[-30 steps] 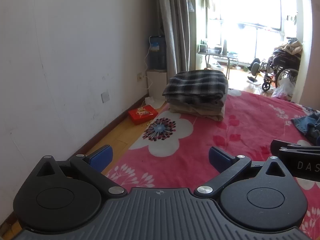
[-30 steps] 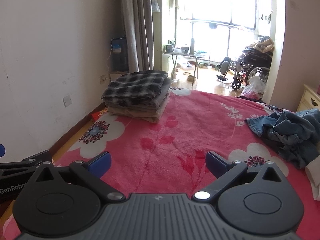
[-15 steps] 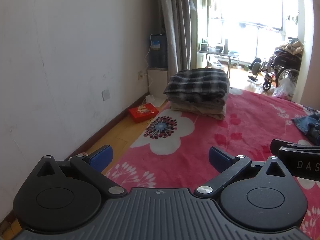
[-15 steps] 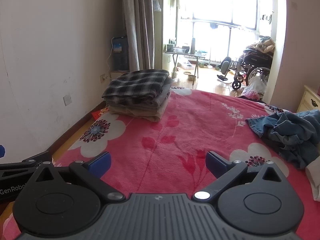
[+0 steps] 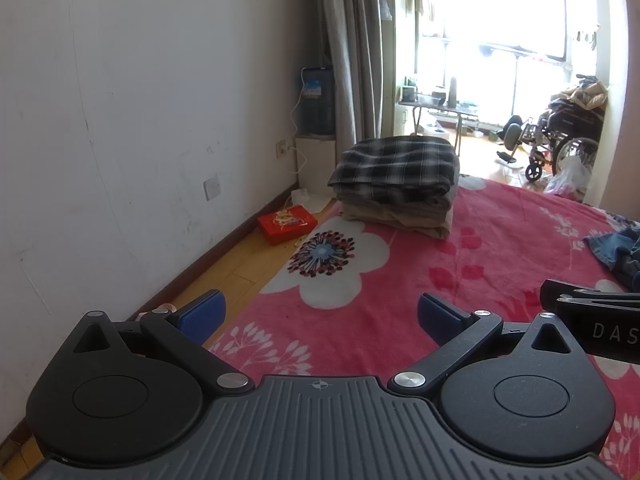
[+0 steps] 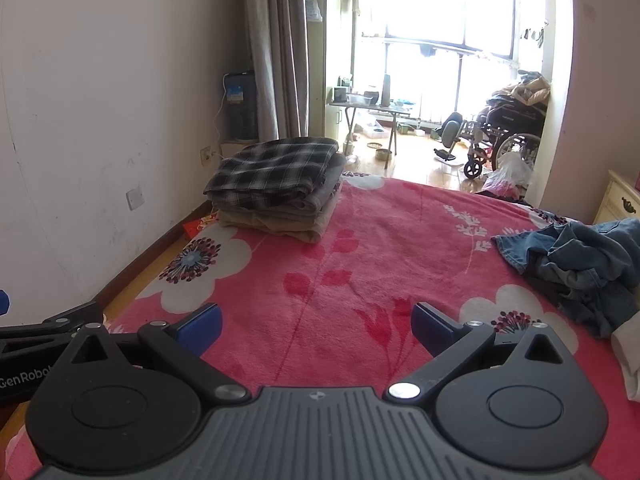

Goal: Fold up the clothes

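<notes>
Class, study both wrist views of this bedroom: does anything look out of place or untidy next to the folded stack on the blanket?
Yes. A denim heap lies crumpled at the right edge of the pink blanket, unlike the neat folded stack at the far left. A red box sits on the floor by the wall. Both tongs are open and empty.

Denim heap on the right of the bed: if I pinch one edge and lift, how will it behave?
The denim heap lies crumpled in soft folds, so it will likely sag and unfurl rather than lift whole. Denim looks thick, so probably heavy for one pinch. The fuzzy blanket may drag on it.
</notes>
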A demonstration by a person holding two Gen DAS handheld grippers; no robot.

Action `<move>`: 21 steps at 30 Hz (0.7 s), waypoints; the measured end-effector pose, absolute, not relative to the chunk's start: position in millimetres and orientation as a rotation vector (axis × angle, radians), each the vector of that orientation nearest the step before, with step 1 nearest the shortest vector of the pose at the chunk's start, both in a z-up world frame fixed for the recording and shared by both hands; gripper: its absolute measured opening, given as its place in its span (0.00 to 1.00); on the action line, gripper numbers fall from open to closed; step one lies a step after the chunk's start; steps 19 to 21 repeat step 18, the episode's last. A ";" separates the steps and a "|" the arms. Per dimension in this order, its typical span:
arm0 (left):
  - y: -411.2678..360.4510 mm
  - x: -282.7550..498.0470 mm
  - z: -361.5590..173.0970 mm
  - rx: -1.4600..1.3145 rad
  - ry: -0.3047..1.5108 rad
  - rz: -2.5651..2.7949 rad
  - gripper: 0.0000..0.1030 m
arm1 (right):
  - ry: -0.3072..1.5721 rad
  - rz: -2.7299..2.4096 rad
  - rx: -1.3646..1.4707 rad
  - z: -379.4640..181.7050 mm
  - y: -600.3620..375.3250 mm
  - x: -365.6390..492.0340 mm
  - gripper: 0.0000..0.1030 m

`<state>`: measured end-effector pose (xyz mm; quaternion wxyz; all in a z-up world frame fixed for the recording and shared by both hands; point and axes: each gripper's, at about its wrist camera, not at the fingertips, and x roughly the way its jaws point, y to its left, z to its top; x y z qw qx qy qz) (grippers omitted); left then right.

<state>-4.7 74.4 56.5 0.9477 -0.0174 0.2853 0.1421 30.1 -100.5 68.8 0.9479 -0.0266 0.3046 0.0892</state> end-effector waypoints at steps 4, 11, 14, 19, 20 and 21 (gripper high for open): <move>74.1 -4.7 55.3 -0.036 0.581 0.290 1.00 | 0.622 0.182 -0.053 68.2 -100.4 30.2 1.00; 74.2 -5.7 55.1 -0.035 0.583 0.289 1.00 | 0.625 0.181 -0.051 67.6 -101.7 30.0 1.00; 74.5 -5.4 55.2 -0.035 0.584 0.288 1.00 | 0.625 0.179 -0.052 66.8 -101.5 30.1 1.00; 74.6 -5.9 55.0 -0.035 0.583 0.288 1.00 | 0.624 0.179 -0.051 66.7 -101.3 29.7 1.00; 74.6 -5.9 55.0 -0.035 0.583 0.288 1.00 | 0.624 0.179 -0.051 66.7 -101.3 29.7 1.00; 74.6 -5.9 55.0 -0.035 0.583 0.288 1.00 | 0.624 0.179 -0.051 66.7 -101.3 29.7 1.00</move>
